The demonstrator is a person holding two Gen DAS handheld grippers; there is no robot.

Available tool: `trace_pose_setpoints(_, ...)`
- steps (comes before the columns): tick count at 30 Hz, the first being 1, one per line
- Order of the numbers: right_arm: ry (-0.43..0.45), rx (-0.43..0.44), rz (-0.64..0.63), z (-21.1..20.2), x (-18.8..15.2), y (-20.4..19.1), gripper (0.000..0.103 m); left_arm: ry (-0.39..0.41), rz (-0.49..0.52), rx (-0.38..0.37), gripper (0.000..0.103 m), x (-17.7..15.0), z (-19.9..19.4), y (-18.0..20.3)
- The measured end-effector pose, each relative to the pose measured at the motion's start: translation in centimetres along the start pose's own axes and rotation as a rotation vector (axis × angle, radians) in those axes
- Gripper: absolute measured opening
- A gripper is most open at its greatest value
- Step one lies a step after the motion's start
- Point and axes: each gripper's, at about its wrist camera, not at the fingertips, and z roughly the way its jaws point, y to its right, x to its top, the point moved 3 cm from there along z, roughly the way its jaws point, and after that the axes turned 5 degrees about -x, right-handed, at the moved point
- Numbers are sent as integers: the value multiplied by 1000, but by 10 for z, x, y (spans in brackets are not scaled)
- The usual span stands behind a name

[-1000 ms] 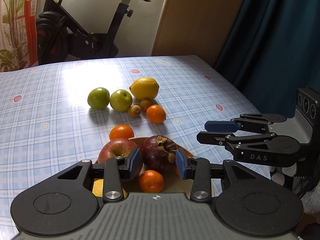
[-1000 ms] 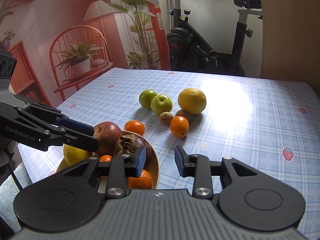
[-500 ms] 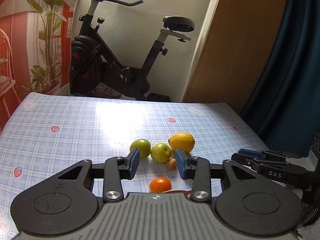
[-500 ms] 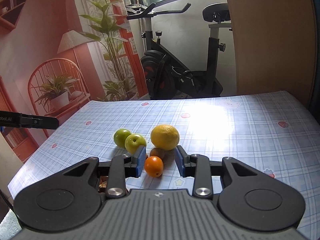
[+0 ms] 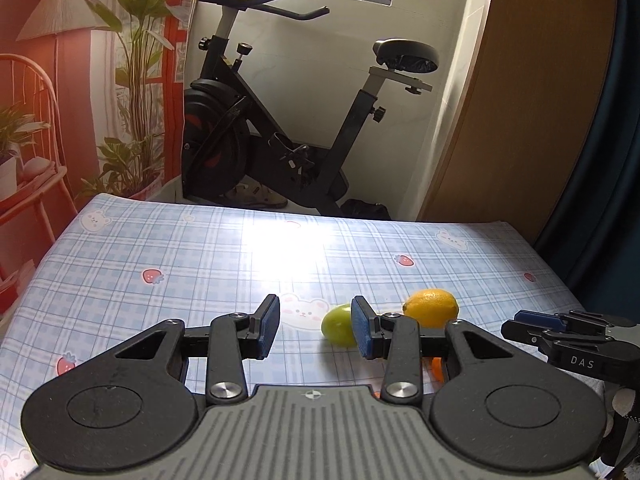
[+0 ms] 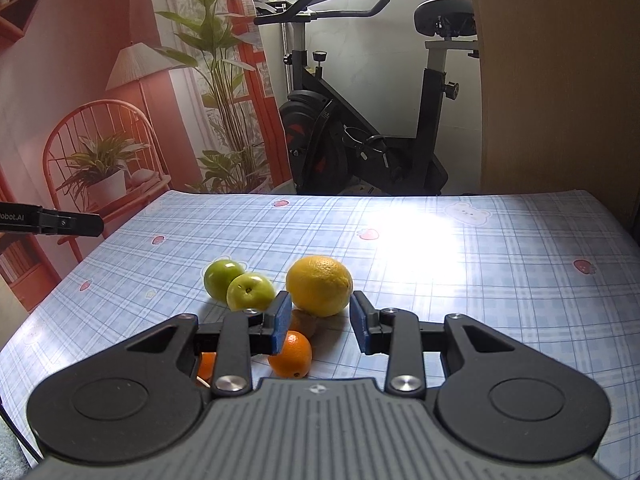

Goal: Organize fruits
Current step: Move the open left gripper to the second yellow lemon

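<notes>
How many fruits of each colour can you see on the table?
Green fruits: 2
Yellow fruit: 1
Orange fruits: 2, the second one mostly hidden
Brown fruit: 1, partly hidden
Total: 6

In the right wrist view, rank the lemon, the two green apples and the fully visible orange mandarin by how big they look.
1. Lemon, clearly largest.
2. The two green apples: they look alike and overlap, so no ranking between them.
3. Mandarin: looks smallest though nearest the camera, but a gripper finger partly covers it.
</notes>
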Motion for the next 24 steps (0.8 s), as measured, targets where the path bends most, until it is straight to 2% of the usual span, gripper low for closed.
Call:
trace_pose_setpoints(5, -13, -6, -12, 13, 3, 5, 36, 8, 6, 11, 41, 11, 11, -1)
trace_pose_setpoints(9, -10, -20, -28, 24, 7, 10, 36, 12, 33, -34, 42, 19, 25, 9)
trace_pose_setpoints(13, -20, -14, -44, 40, 10, 13, 44, -16, 51, -76, 42, 24, 48, 25)
trace_pose_setpoints(18, -36, 13, -65, 59, 14, 11, 48, -47, 71, -102, 42, 30, 71, 36)
trace_pose_setpoints(21, -38, 17, -113, 69, 17, 4, 56, -62, 54, -116, 42, 32, 83, 34)
trace_pose_setpoints(22, -41, 18, -126, 71, 18, 2, 63, -71, 41, -121, 42, 32, 87, 33)
trace_pose_setpoints(24, -52, 31, -171, 79, 19, -5, 69, -86, 24, -126, 42, 31, 94, 30)
